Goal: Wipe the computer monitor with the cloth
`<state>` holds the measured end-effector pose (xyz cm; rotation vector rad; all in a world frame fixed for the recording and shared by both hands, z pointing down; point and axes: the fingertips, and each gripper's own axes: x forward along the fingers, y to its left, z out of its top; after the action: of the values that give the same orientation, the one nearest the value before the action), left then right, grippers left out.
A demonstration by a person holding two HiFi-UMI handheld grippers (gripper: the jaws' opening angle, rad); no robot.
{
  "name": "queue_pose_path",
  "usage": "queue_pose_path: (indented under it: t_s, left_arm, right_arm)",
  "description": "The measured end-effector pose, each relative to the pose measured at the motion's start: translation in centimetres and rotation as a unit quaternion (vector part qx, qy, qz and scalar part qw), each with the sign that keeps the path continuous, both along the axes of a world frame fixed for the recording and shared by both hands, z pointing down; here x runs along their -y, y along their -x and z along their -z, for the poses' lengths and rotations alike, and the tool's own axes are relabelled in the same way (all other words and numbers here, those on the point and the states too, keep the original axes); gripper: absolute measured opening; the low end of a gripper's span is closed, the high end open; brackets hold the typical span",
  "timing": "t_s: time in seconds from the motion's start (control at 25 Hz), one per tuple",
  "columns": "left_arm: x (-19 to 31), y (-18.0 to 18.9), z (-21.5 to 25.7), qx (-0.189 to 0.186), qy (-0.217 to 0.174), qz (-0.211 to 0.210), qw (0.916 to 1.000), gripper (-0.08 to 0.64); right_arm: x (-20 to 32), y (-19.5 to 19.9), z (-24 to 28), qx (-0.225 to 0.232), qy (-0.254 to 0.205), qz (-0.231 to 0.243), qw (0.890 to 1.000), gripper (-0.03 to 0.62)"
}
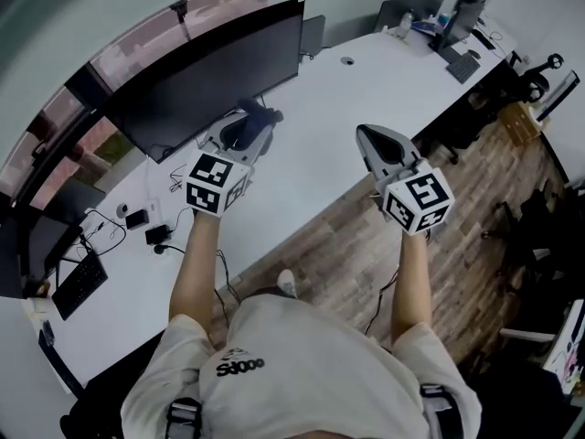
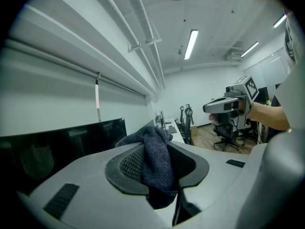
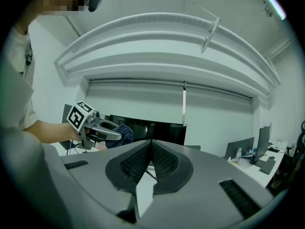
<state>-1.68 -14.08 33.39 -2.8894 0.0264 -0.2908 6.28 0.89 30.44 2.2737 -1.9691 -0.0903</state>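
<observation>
So the left gripper (image 2: 161,170) has its jaws clamped on the cloth (image 2: 155,149). It's a dark knitted thing, bunched up and sticking out past the tips, with a bit hanging down under the pads too. The right gripper (image 3: 150,149) has its jaws pressed together, the ribbed pads meet and there's nothing between them.

From the head view, the cloth (image 1: 259,117) sits just in front of the lower edge of the monitor (image 1: 210,76), around its middle. It looks close, but I honestly can't tell whether it touches the screen. In the left gripper view the dark screen (image 2: 62,142) is off to the left of the jaws, so that gripper is aimed along the tabletop rather than at the glass.

The right gripper hangs well apart from the left one, roughly over the front edge of the tabletop (image 1: 366,80), with the wooden floor (image 1: 366,254) under it.

Room-wise, there's a big bare stretch of white tabletop from the monitor toward the right end, where some other gear is piled at the far corner. The left end is more cluttered, with cables (image 1: 101,227) and a keyboard (image 1: 80,283) near that edge.
</observation>
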Motion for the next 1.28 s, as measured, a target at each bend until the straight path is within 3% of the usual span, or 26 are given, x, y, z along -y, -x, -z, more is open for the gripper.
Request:
queue_pose_path:
  t_s: [0.24,0.48,0.84,1.0,1.28]
  left_arm:
    - [2.9,-4.1,0.7,0.003,-0.015,-0.008,0.9999,0.129]
    - [4.8,-10.1,2.2,-0.004,-0.032,-0.001,0.9995,0.129]
    - [10.6,-22.6,5.0,-0.03,-0.035,0.071,0.9964,0.129]
    - [13.2,-28.2,7.0,-0.037,-0.04,0.098,0.9937,0.129]
    - [15.8,-36.7,11.7,-0.06,-0.086,0.111,0.9883,0.129]
  right_arm:
    - [2.9,-4.0,0.1,0.027,0.001,0.006,1.0,0.005]
    - [5.6,-10.9,0.7,0.032,0.0,0.008,0.999,0.006]
    - [13.5,-23.8,0.4,0.053,-0.001,0.089,0.995,0.005]
    - [16.3,-28.8,0.8,0.038,0.008,0.127,0.991,0.005]
    - [20.4,-35.0,1.5,0.035,-0.006,0.192,0.981,0.006]
